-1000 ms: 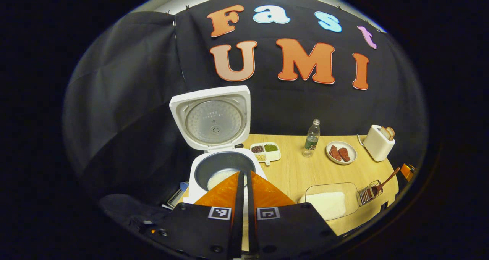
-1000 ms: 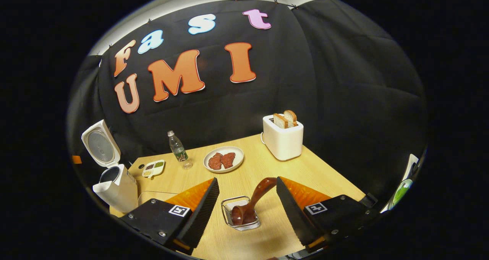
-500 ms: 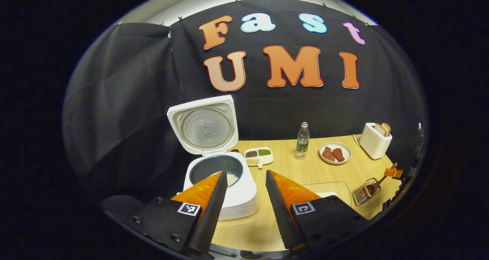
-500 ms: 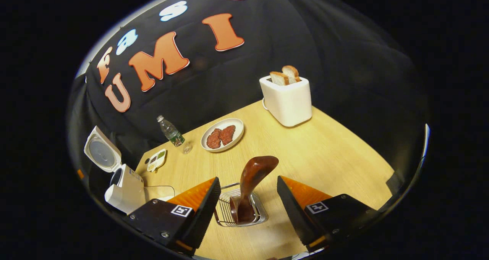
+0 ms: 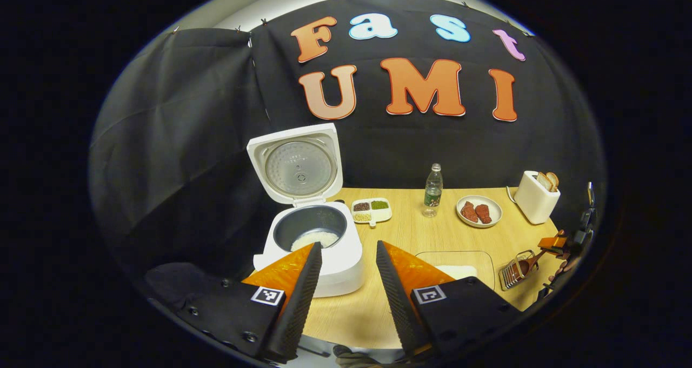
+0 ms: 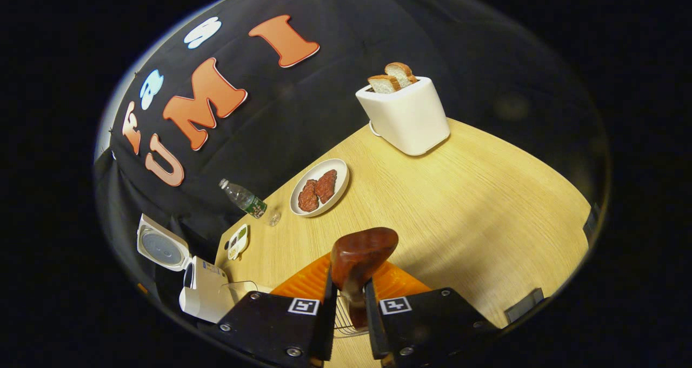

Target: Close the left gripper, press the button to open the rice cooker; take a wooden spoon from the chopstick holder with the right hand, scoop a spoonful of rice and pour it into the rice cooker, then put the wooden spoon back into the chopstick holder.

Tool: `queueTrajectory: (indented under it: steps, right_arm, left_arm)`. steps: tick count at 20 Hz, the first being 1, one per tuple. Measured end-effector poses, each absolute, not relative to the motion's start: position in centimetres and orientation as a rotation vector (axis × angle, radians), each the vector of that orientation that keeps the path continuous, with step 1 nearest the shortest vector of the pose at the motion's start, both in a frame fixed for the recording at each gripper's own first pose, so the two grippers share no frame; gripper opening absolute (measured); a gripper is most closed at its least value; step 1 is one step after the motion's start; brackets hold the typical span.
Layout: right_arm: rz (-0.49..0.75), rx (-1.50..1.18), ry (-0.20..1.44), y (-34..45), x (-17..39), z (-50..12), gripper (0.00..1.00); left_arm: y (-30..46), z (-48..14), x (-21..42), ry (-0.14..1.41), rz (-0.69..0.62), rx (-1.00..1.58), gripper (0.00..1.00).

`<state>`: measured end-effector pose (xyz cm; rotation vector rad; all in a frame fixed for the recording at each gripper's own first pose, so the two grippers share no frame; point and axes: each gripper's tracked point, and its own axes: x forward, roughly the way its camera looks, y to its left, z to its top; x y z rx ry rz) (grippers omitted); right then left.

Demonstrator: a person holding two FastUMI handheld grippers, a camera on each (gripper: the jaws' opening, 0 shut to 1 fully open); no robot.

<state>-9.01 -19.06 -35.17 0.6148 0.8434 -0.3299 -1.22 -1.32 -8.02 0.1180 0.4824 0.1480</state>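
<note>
Near the desk's right edge, my right gripper (image 6: 348, 298) is clamping both fingers on the wooden spoon (image 6: 359, 257), whose bowl is sitting in the wire chopstick holder (image 5: 513, 271). My left gripper (image 5: 346, 287) is hovering with jaws apart before the rice cooker (image 5: 313, 243), which is standing lid-up at the desk's left edge, rice lying inside.

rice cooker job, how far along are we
Done: the rice cooker stands with its lid up, and the left gripper is open beside it. In hand: the right gripper has its jaws shut on the spoon handle, the bowl of the spoon resting in the holder. Left: lift the spoon out, scoop rice, pour it into the cooker, return the spoon.
</note>
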Motion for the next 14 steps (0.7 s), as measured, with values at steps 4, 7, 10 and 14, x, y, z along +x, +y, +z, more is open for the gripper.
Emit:
queueTrajectory:
  steps: [4,7,10,14]
  right_arm:
    - [-0.360,0.628,0.811,-19.3,-8.9,-34.9,0.22]
    - [-0.373,0.622,0.813,-19.3,-9.7,-34.8,0.17]
    - [-0.438,0.645,0.843,-19.4,-10.2,-34.9,0.15]
    - [-0.479,0.662,0.757,-19.4,-10.2,-31.7,0.14]
  left_arm:
    - [-2.1,-7.8,-0.7,0.470,0.126,0.130,0.70]
    - [-2.7,-8.1,-0.1,0.464,0.096,0.139,0.70]
    - [-3.3,-8.9,0.3,0.481,0.037,0.090,0.69]
    - [-1.7,-8.9,1.9,0.474,0.003,0.099,0.70]
